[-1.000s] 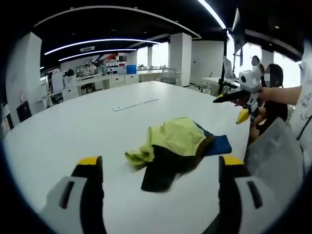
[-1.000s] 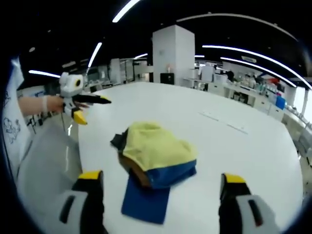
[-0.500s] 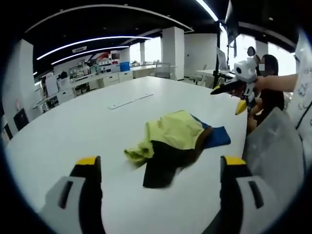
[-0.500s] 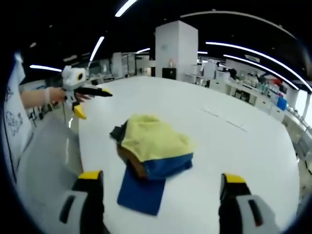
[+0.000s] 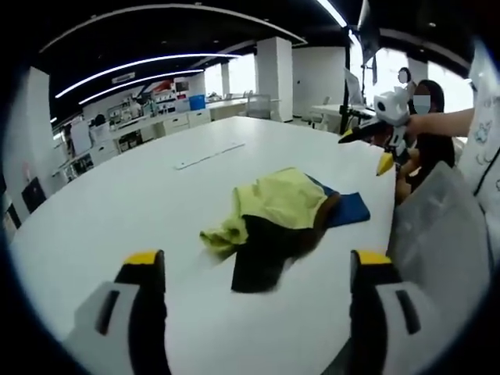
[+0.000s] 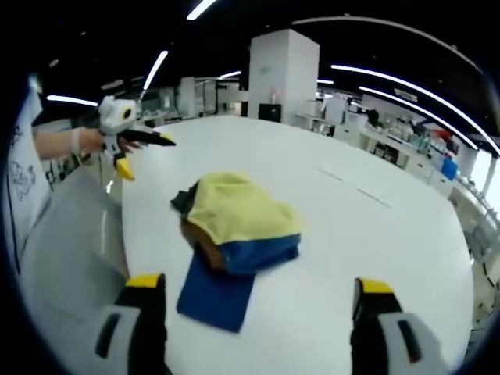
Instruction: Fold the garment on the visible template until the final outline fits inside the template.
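Two grippers are held above the white table (image 5: 117, 211), and we read both as released: the left gripper (image 5: 254, 273) has its yellow-tipped jaws spread wide with nothing between them, and so does the right gripper (image 6: 254, 297). The garment (image 5: 277, 215) lies crumpled near the table's edge, a heap of yellow, black, brown and blue cloth; from the right gripper view the garment (image 6: 234, 223) rests partly on a flat blue sheet (image 6: 215, 289), which we take to be the template. Folding has not begun, in our judgement. What worries us is the bunched state: grabbing a random layer could drag the whole heap, slide the blue sheet out of place, or push cloth over the nearby edge. We cannot tell where sleeves or hems lie. A thin white strip (image 5: 209, 156) sits well apart, farther up the table.
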The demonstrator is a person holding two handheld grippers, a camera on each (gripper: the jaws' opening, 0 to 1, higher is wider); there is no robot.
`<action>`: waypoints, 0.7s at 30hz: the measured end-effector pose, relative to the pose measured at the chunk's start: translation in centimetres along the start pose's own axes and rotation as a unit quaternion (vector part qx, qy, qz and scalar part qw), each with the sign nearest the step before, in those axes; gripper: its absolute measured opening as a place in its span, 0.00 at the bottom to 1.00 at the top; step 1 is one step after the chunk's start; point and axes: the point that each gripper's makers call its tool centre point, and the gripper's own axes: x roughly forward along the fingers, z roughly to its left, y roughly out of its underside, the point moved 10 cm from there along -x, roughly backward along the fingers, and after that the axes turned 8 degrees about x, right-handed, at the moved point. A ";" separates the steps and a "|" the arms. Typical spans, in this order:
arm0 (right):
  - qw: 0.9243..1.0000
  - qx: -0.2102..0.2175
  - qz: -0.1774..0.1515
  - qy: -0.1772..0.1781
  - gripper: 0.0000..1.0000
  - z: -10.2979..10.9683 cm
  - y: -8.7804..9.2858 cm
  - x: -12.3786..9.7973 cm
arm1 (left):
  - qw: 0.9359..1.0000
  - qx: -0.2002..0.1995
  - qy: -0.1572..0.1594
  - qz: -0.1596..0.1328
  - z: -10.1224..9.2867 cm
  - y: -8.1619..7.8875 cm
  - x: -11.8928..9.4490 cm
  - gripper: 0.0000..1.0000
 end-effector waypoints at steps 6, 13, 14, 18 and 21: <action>1.000 -0.011 0.002 0.000 0.93 -0.1 0.1 0.3 | 1.000 0.005 0.001 -0.001 -0.9 0.2 0.9 0.89; 1.000 -0.013 0.008 0.004 0.87 -0.4 0.2 0.8 | 1.000 0.029 0.002 0.004 -1.5 0.3 1.7 0.81; 1.000 -0.013 0.009 0.003 0.86 -0.4 0.3 0.8 | 1.000 0.030 0.002 0.004 -1.5 0.4 1.7 0.81; 0.999 -0.037 0.024 0.004 0.82 -0.5 0.8 1.0 | 0.999 0.049 -0.001 0.005 -1.6 0.5 1.9 0.73; 0.999 -0.031 0.023 0.004 0.80 -0.4 0.8 1.1 | 0.998 0.055 -0.003 0.002 -1.1 1.2 2.2 0.65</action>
